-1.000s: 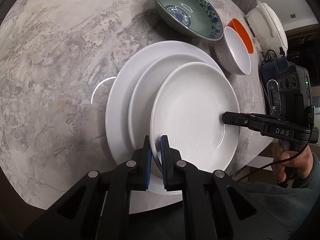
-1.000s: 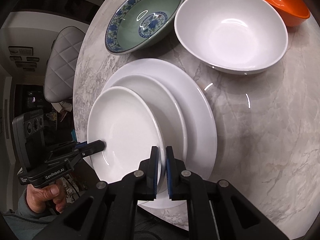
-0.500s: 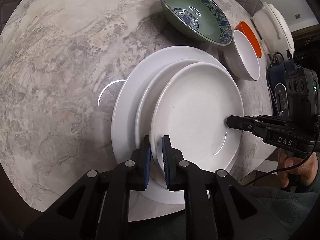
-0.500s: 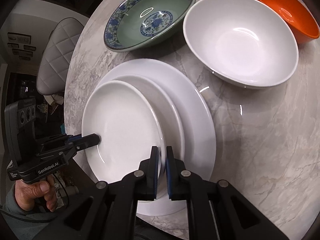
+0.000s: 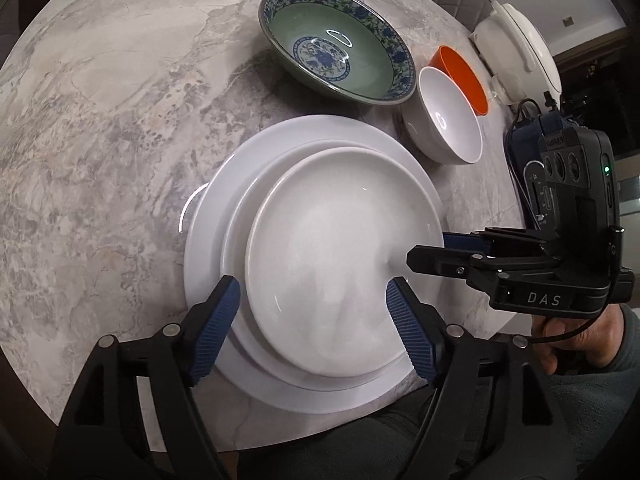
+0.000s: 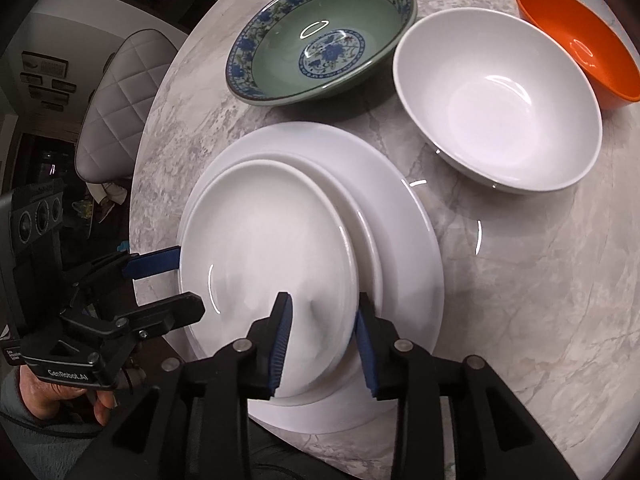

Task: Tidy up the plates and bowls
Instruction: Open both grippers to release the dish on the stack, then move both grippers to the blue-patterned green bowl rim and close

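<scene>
Three white plates lie stacked near the table's front edge: a small plate [image 5: 336, 248] [image 6: 264, 248] on a middle plate [image 5: 244, 216] [image 6: 370, 240] on a large plate [image 5: 208, 224] [image 6: 404, 216]. My left gripper [image 5: 312, 316] is open, its fingers on either side of the small plate's near rim. My right gripper [image 6: 322, 340] is open too, its fingers astride the small plate's rim on the other side. Behind stand a green bowl with blue flowers [image 5: 336, 44] [image 6: 320, 36], a white bowl [image 5: 452, 116] [image 6: 500, 100] and an orange bowl [image 5: 464, 76] [image 6: 580, 44].
The round grey marble table [image 5: 100, 100] [image 6: 540, 280] has bare surface to the left of the stack. A white lidded pot [image 5: 520, 48] stands at the far right. A padded grey chair [image 6: 112, 92] stands beyond the table's edge.
Both grippers were shut on the small plate's rim and have opened. The small plate has settled onto the stack, more centred than before.
</scene>
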`<state>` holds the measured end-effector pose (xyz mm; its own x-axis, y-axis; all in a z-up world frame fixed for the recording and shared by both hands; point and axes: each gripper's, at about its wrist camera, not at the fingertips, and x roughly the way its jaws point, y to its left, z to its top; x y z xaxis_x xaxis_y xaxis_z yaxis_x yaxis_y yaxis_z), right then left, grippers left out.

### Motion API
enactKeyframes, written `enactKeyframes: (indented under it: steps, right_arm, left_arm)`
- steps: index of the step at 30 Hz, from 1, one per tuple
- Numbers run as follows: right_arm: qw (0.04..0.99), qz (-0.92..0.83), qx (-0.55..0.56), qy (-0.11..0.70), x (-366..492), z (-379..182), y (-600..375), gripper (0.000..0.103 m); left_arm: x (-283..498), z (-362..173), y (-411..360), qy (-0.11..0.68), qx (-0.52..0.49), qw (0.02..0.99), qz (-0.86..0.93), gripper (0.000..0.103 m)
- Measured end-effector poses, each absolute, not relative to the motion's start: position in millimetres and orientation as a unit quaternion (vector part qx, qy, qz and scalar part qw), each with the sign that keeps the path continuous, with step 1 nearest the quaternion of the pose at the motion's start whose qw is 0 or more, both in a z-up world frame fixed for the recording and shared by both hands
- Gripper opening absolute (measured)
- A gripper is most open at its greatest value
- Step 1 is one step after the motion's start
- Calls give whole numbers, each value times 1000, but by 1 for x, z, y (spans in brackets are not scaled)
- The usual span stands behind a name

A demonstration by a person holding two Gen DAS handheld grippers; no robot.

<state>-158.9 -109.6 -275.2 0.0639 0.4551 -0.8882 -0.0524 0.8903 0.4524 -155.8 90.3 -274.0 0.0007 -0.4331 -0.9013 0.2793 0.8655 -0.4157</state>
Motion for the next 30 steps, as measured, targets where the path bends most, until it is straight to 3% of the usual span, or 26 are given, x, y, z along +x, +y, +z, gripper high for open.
enactKeyframes:
  steps: [3,13,18,26,28,30]
  right_arm:
    - [715,179,158,657,-159,-270,-113,42]
    - [755,166,199,602,-137,-215,-156,46]
    - [791,168,201,553,-75,-183,-191,46]
    - [754,200,183,598,13,-215,-188,46]
    - [741,201,169,618,20,-228,-179,46]
    - [733,204,157,630,22,-238,-170,46]
  left_arm:
    - [-154,-261,104,656,-78,712,-239,85]
    - [-95,-228,148,620,-156,745,-192,85]
    - [-39,-230,132,611,-124,755,-205,85]
    - [5,-268,93,635,-94,733,-224,83]
    - [4,-277,82,642,-88,727,-227,81]
    - [5,-282,75,645,-83,724,-230,65]
